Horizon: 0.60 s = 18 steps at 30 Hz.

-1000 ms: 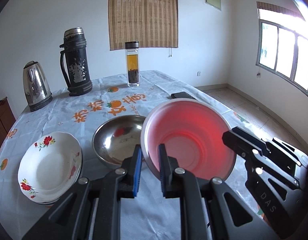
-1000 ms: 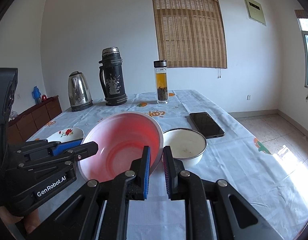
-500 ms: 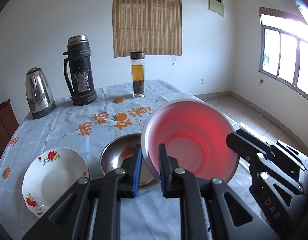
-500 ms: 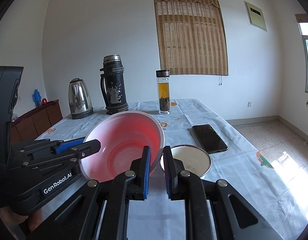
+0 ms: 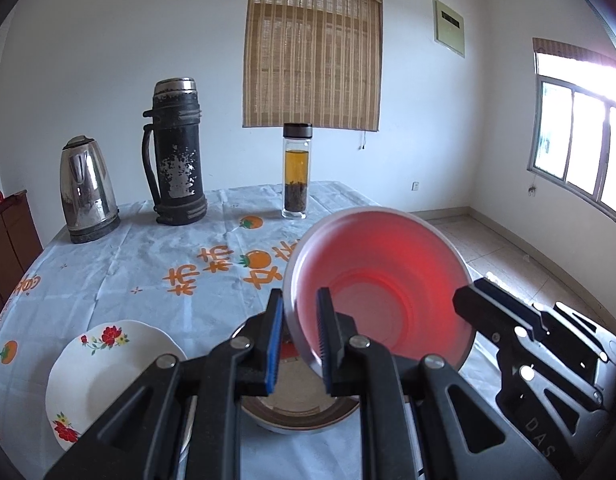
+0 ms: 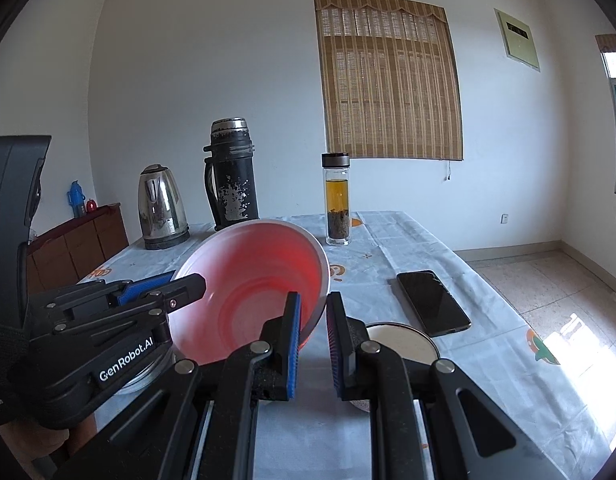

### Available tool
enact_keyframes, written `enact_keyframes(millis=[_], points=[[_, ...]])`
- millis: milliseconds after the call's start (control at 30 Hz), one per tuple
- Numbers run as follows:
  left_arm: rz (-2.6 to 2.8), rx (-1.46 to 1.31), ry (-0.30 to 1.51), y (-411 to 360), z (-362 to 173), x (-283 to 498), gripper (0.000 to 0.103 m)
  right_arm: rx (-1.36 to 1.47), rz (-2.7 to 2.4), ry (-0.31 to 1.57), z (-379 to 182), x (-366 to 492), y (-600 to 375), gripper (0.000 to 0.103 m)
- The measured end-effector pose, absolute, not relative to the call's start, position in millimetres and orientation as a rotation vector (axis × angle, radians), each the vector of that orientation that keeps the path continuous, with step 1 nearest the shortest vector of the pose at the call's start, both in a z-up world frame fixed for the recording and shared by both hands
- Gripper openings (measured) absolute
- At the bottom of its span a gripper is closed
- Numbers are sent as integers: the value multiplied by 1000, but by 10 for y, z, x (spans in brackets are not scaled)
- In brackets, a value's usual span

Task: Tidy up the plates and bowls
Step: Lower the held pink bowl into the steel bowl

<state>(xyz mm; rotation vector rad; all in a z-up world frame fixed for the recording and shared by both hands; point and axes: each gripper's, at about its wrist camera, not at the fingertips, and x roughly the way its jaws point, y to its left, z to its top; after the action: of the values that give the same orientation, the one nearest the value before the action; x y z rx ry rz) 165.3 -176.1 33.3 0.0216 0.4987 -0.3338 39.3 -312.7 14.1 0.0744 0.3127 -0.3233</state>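
At my far left a white floral-painted plate (image 5: 108, 376) lies on the tablecloth, a steel bowl (image 5: 300, 416) just beside it. My left claw (image 5: 300, 344) pinches one rim of the translucent pink plastic bowl (image 5: 383, 296) — held tilted above the steel bowl — and my right claw (image 6: 311, 344) clamps the opposite rim. A white enamel bowl (image 6: 403, 340) sits rightmost.
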Motion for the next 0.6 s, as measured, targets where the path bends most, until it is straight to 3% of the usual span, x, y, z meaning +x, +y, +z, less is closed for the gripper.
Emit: enact_keyframes(millis=[600], points=[[-293,-13,567,-1587,77,1909,13,65,-308,400,-101,764,-3051,15]])
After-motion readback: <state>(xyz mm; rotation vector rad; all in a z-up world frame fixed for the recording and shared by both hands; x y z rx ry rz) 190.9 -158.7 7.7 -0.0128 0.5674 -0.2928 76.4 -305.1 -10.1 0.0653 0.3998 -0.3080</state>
